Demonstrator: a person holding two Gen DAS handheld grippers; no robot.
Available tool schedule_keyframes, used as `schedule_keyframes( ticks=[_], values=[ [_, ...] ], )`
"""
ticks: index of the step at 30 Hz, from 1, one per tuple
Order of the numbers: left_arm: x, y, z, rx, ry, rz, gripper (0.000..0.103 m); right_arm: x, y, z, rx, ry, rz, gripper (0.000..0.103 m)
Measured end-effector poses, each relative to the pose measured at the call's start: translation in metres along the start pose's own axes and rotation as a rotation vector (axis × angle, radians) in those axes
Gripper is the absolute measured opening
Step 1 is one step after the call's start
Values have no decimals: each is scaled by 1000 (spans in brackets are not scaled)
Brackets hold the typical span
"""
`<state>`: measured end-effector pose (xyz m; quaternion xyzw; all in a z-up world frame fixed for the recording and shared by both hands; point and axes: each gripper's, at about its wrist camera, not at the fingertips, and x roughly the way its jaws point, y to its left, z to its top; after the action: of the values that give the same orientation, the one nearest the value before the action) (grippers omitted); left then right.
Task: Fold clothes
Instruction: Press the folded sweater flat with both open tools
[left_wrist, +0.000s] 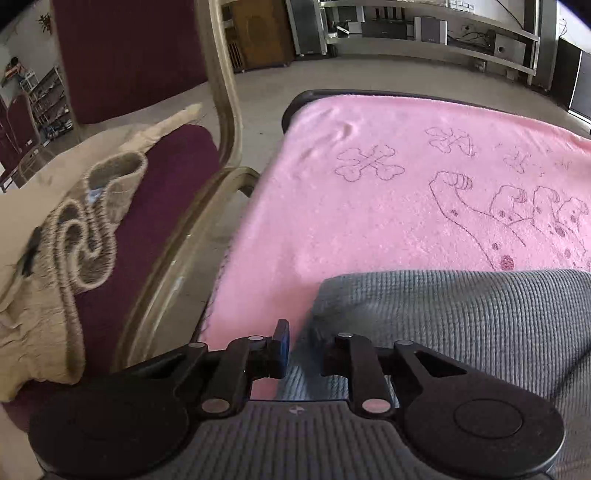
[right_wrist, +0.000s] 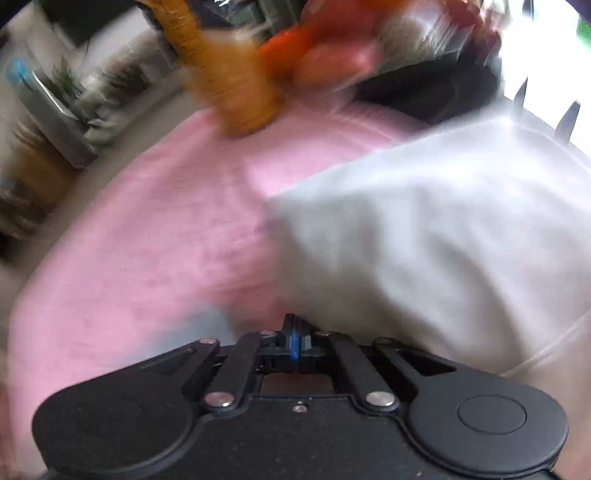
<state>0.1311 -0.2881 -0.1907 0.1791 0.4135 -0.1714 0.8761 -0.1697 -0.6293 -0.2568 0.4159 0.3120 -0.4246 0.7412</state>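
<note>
Two grippers: one is shown in each wrist view, both over a table covered by a pink towel (left_wrist: 369, 221).
Landmark: the pink towel, with bones and a paw outlined in darker thread, is taken as the reference for all places.
Left gripper (left_wrist: 306, 354): it is seen at the near edge of the pink towel; its jaws are set narrowly apart, with a small gap between them.
Grey waffle-knit garment (left_wrist: 461, 325): it lies on the near part of the pink towel; its left edge passes between the left jaws, and whether the pads press on it cannot be told.
Right gripper (right_wrist: 294, 343): its jaws are closed fully, pad against pad, above the pink towel; nothing is seen held between them.
White garment (right_wrist: 443, 240): it is spread on the right part of the pink towel, just beside the right jaws; this view is heavily blurred.
Orange knitted item (right_wrist: 236, 85): it is seen at the far edge of the pink towel, too blurred to be named further.
Chair (left_wrist: 166, 206): a maroon-cushioned chair is placed just left of the pink towel.
Beige embroidered garment (left_wrist: 55, 236): it is draped over the chair seat, left of the pink towel.
</note>
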Motion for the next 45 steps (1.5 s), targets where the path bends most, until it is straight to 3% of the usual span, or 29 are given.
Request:
schedule_keyframes(
  ticks=[1, 3, 5, 9, 15, 19, 25, 28, 32, 35, 37, 40, 41, 43, 45],
  values=[
    [-6, 3, -1, -12, -12, 6, 11, -6, -7, 2, 65, 31, 87, 2],
    [-32, 9, -5, -23, -87, 15, 11, -31, -13, 2, 119, 16, 227, 4],
    [-60, 12, -16, -30, -151, -9, 16, -65, -11, -3, 74, -48, 290, 6],
    [-99, 10, -55, -33, -172, -85, 16, -109, -23, -26, 62, -89, 409, 11],
    [-118, -13, -89, 78, -176, -119, 19, -116, -37, -64, 67, 17, 477, 18],
    [-118, -31, -91, 123, -187, -120, 20, -104, -10, -80, -28, 82, 484, 19],
    [-101, -64, -80, 168, -219, -162, 22, -74, 29, -86, -71, 143, 578, 19],
    [-88, -78, -91, 249, -178, -199, 16, -57, 41, -93, -154, 162, 505, 20],
    [-95, -97, -120, 425, -200, -153, 2, -57, 53, -108, -327, 172, 417, 9],
    [-107, -103, -143, 530, -217, -110, 2, -79, 54, -127, -464, 164, 324, 6],
    [-113, -97, -151, 541, -188, -116, 2, -94, 51, -144, -551, 172, 226, 6],
    [-118, -81, -157, 499, -135, -129, 7, -115, 39, -165, -614, 126, 163, 8],
    [-121, -76, -158, 482, -135, -125, 14, -122, 36, -168, -616, 114, 154, 11],
    [-129, -67, -160, 440, -156, -127, 22, -132, 28, -167, -587, 94, 144, 33],
    [-139, -56, -157, 380, -185, -141, 22, -139, 17, -154, -507, 71, 183, 33]
  ],
)
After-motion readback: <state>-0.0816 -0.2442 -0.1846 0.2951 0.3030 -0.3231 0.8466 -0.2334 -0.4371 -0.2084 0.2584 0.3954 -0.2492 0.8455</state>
